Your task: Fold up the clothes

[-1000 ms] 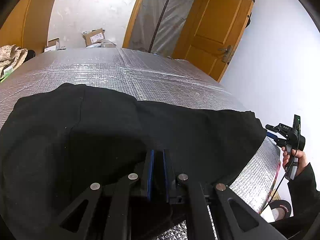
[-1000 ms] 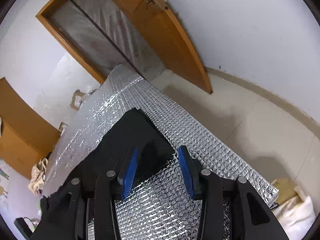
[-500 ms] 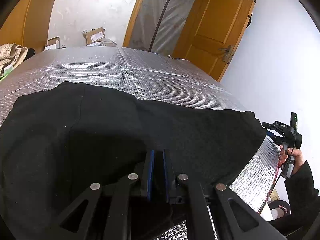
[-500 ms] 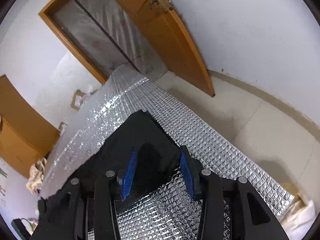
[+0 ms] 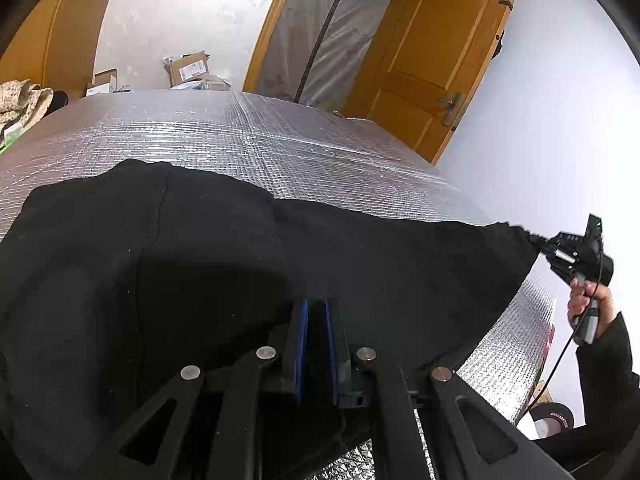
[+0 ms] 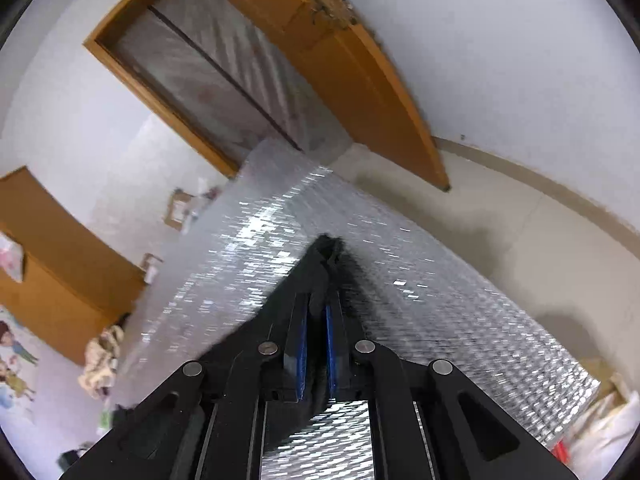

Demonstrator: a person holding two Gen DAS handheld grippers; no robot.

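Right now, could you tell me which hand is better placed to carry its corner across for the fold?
Probably right: the right gripper jaws are closing on the black garment corner, already pulled off the table.

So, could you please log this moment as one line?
left gripper: shut on black garment | right gripper: closing on garment corner | surface: foil-covered table

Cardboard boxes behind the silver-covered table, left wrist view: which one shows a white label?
The larger brown box, tilted beside the doorway, shows a white label. The smaller box to its left is mostly white.
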